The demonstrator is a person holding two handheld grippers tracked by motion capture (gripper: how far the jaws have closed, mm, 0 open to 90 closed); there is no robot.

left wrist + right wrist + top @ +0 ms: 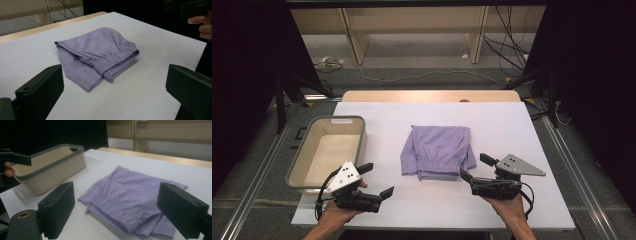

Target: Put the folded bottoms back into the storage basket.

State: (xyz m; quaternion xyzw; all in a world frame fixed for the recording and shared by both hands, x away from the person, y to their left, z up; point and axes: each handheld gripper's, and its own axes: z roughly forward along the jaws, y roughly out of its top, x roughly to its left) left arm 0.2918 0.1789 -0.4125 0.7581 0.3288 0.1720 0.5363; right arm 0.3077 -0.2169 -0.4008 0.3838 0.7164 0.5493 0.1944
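A folded pair of lilac shorts (438,151) lies in the middle of the white table top (432,115), its elastic waistband toward the near edge. My left gripper (379,180) hovers near the front left, short of the shorts, jaws wide apart with nothing between them. My right gripper (474,167) stands just right of the waistband corner, also open and empty. In the left gripper view the shorts (97,53) lie ahead between the jaws; in the right gripper view the shorts (132,197) sit close ahead.
A beige bin with a grey rim (304,152) stands empty at the table's left edge; the right gripper view shows the bin (50,173) at its left. Beyond the table are wooden shelving and cables on the floor.
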